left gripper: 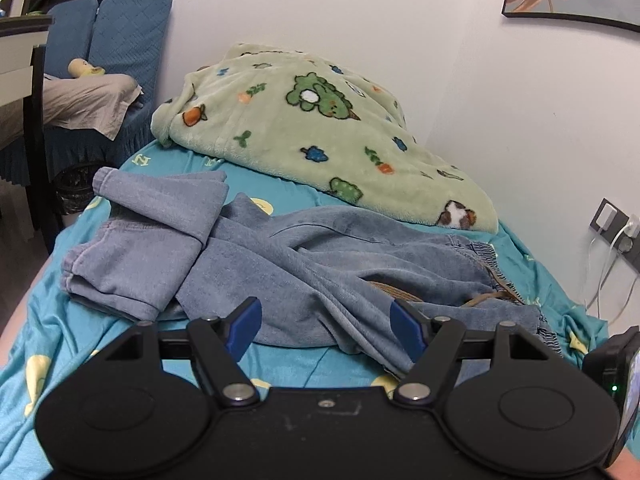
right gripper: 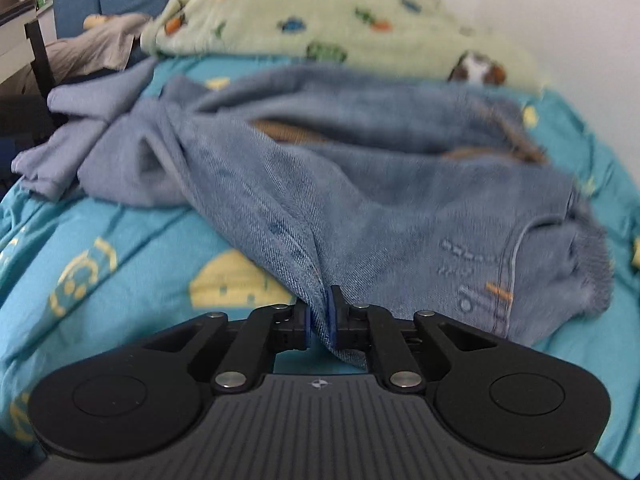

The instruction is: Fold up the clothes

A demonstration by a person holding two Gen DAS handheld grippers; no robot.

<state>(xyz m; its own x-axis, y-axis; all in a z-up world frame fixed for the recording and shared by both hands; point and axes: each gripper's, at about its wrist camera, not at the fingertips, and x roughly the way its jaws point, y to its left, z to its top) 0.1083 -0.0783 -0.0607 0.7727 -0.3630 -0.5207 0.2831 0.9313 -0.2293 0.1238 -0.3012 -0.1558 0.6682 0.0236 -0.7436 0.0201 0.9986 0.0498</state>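
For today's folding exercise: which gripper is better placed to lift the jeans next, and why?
Right. The right gripper is shut on a fold of the jeans; the left gripper is open, gripping nothing.

Both wrist views low over bed
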